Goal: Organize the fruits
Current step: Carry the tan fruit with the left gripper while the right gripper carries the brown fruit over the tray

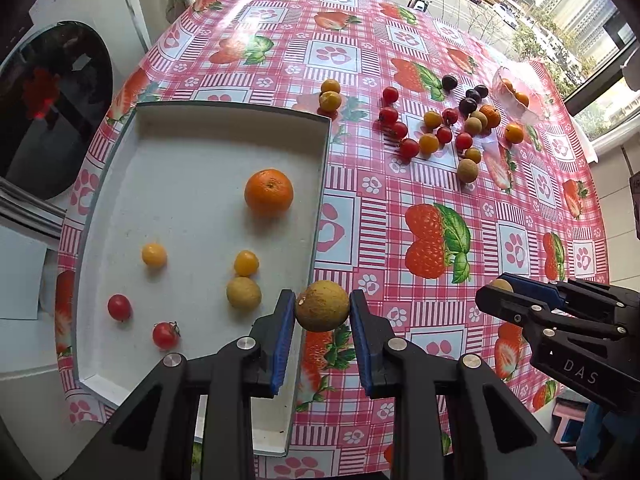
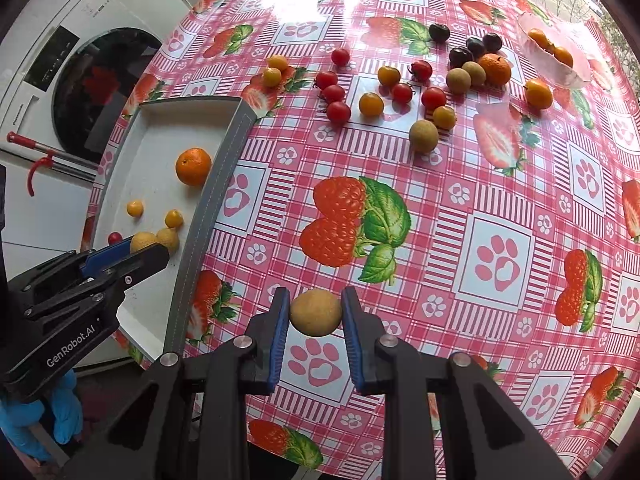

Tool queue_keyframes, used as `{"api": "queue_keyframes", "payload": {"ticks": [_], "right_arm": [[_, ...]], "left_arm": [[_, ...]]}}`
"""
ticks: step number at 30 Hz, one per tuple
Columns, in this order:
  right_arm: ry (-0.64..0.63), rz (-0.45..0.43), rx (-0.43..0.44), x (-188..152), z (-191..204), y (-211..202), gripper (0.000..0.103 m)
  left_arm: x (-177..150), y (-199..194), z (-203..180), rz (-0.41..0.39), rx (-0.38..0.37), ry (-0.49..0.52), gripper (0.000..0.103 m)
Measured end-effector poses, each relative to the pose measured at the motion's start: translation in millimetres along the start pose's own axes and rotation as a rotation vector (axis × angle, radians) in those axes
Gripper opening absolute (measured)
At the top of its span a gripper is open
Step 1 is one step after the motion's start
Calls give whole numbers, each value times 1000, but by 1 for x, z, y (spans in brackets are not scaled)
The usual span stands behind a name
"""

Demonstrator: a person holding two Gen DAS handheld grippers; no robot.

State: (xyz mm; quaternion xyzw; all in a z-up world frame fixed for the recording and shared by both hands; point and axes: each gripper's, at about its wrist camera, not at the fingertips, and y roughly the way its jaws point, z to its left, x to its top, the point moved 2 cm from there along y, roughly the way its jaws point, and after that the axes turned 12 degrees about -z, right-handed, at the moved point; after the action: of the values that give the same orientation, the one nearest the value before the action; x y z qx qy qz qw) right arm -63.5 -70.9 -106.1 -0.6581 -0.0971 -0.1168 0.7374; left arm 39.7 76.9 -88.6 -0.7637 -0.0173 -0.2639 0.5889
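Both tongs are carrying fruit: the left gripper is pinching a small brown fruit between its blue pads, hovering just over the near right wall of the white tray, probably so it can be dropped inside. The right gripper is squeezing a similar tan fruit, waiting well to the right of the tray above the strawberry tablecloth. Inside the tray are lying an orange and several little fruits, leaving open floor. Beyond the tray, to its right, loose fruits are crowding together.
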Motion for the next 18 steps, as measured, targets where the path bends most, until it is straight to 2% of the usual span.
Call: {"api": "queue_keyframes", "payload": {"ticks": [18], "right_arm": [[-145,3,68,45,74,20,28]], "left_arm": [[3,-9,73,-38,80,-118,29]]}}
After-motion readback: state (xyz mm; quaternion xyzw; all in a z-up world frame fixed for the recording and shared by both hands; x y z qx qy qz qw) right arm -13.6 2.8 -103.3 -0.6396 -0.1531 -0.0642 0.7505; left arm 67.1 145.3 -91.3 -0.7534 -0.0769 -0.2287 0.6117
